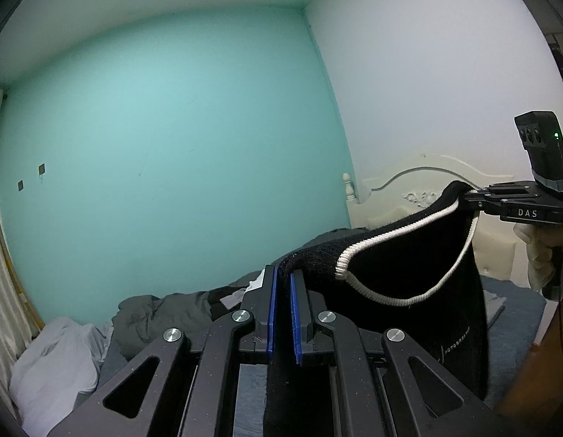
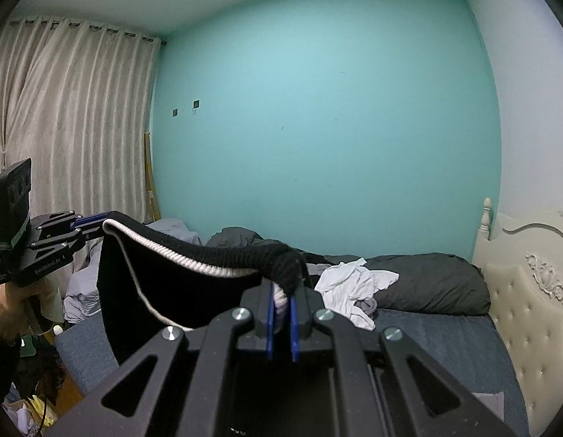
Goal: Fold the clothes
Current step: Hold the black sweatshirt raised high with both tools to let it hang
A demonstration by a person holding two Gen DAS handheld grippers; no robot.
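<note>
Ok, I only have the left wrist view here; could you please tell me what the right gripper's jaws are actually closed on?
Observer: The right gripper has its jaws shut on the black garment, with a bunch of its white ribbed trim pinched between them.
Operator: Thanks. Is anything lying on the bed beyond it?
Observer: Yes, a crumpled white garment lies on the dark grey duvet, to the right of the jaws.

A cream headboard (image 2: 528, 276) stands right of the bed (image 2: 445, 335); a grey duvet (image 2: 427, 280) lies along the bed's far edge, curtains (image 2: 70, 127) hang to its left.
</note>
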